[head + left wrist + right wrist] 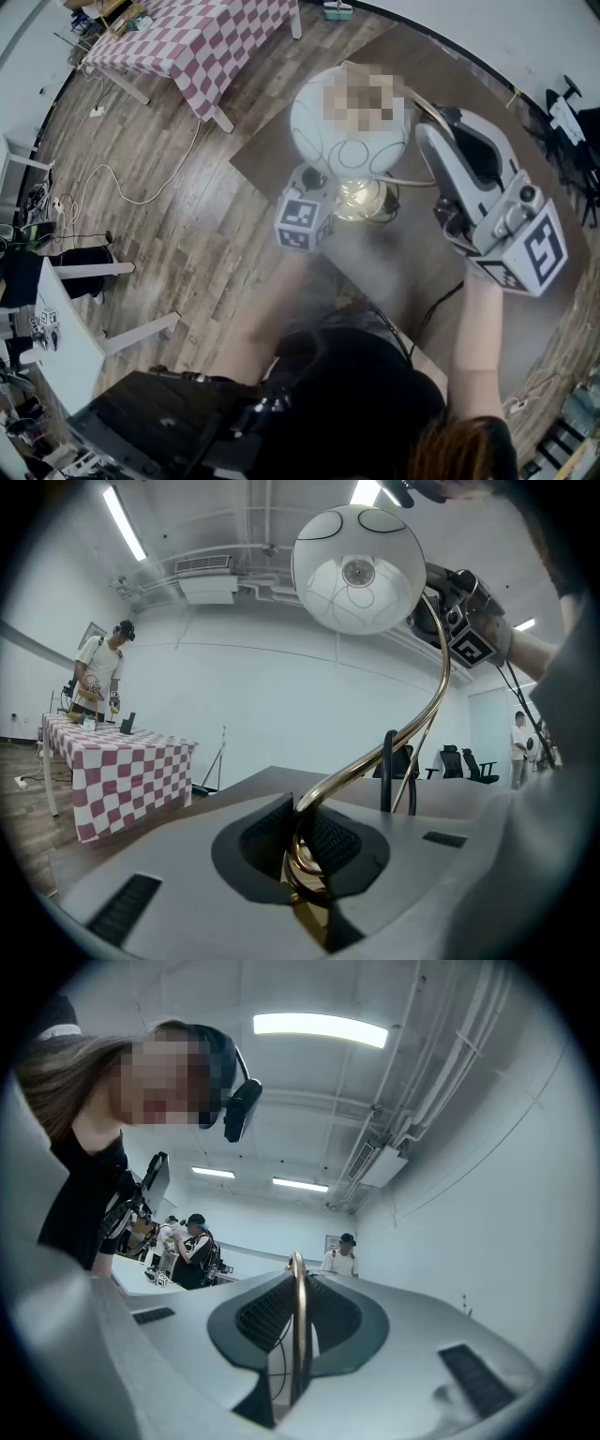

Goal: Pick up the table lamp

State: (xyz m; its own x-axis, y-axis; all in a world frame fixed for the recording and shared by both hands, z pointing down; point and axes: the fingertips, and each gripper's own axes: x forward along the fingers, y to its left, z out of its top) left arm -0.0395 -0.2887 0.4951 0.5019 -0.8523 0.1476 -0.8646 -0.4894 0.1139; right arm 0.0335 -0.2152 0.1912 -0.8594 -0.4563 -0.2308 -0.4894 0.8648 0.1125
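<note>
The table lamp has a white globe shade (349,122) on a curved brass stem (412,738) and a brass foot (362,200). It is over the dark brown table (412,262); whether the foot touches the table I cannot tell. My left gripper (328,208) comes in from the left and is shut on the stem low down, just above the foot (305,860). My right gripper (431,127) reaches in from the right and is shut on the thin upper stem (297,1326) behind the globe. The left gripper view also shows the right gripper (466,621) beside the shade (359,569).
A black cord (439,302) trails from the lamp across the table toward me. A table with a red-and-white checked cloth (202,33) stands at the far left, and white furniture (61,333) at the near left. Cables lie on the wooden floor (159,187). People stand in the background.
</note>
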